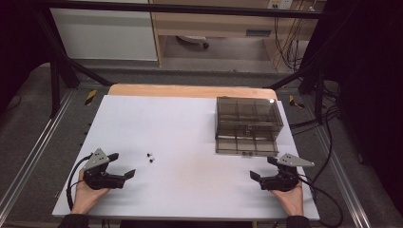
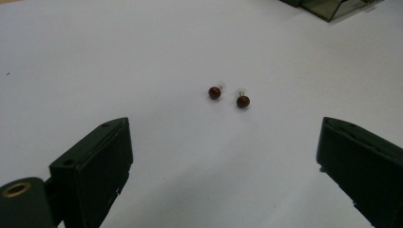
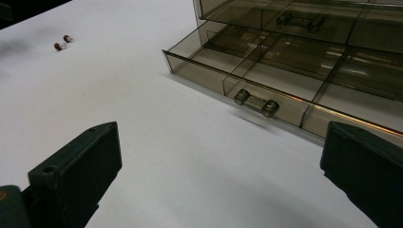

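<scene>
I have the white table (image 1: 180,123) in front of me, and at its far right sits the smoky drawer box (image 1: 248,116) with its bottom drawer (image 3: 266,76) pulled out toward me, its compartments looking bare as far as I can tell. My right gripper (image 1: 264,168) rests near the right edge, just short of that drawer, jaws spread wide with nothing between them. My left gripper (image 1: 122,165) rests at the near left, likewise released and holding nothing. The smallest things are what I take to be the job: two dark red earrings (image 2: 229,96) lying side by side on the bare table, just beyond the left gripper and well apart from the drawer.

My worry is their size. Each is a round bead on a short post, so if the jaws close off-centre, I expect the bead to squirt out and roll. Because they lie so close together, coming in for one could nudge the other away. A drop on the way to the drawer could send one off the table edge.
</scene>
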A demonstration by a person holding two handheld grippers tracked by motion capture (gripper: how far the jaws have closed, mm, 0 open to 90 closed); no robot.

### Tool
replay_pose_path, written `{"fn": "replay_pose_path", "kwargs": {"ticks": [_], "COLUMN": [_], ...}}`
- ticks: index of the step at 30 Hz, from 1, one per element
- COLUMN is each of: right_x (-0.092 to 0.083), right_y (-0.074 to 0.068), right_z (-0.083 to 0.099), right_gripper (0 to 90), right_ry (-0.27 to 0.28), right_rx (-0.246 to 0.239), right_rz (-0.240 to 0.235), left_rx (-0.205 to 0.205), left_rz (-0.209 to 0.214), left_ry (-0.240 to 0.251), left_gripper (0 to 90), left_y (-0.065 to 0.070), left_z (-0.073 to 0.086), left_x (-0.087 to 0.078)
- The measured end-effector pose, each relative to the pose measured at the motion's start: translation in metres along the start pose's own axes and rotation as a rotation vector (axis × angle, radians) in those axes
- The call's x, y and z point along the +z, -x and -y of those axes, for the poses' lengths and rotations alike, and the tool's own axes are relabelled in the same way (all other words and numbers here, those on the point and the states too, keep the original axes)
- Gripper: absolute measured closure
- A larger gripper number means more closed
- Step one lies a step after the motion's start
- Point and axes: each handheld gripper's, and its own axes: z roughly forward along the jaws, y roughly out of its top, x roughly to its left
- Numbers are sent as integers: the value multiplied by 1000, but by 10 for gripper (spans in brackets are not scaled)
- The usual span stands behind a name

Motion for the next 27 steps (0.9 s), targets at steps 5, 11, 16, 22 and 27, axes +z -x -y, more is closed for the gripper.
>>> {"fn": "replay_pose_path", "kwargs": {"ticks": [5, 11, 16, 22, 27], "right_x": [0, 0, -1, -1, -2], "right_y": [0, 1, 1, 1, 2], "right_z": [1, 1, 0, 0, -1], "right_gripper": [5, 5, 5, 5, 6], "right_ry": [-11, -19, -11, -21, -20], "right_rx": [-5, -6, -4, -4, -7], "right_rz": [0, 0, -5, -3, -1], "left_rx": [-5, -15, -21, -25, -9], "left_rz": [9, 8, 13, 9, 8], "left_ry": [-12, -28, -33, -44, -55], "left_gripper": [53, 57, 60, 68, 77], "left_y": [1, 0, 1, -3, -3], "left_z": [0, -4, -10, -21, -32], "left_x": [1, 1, -1, -1, 5]}}
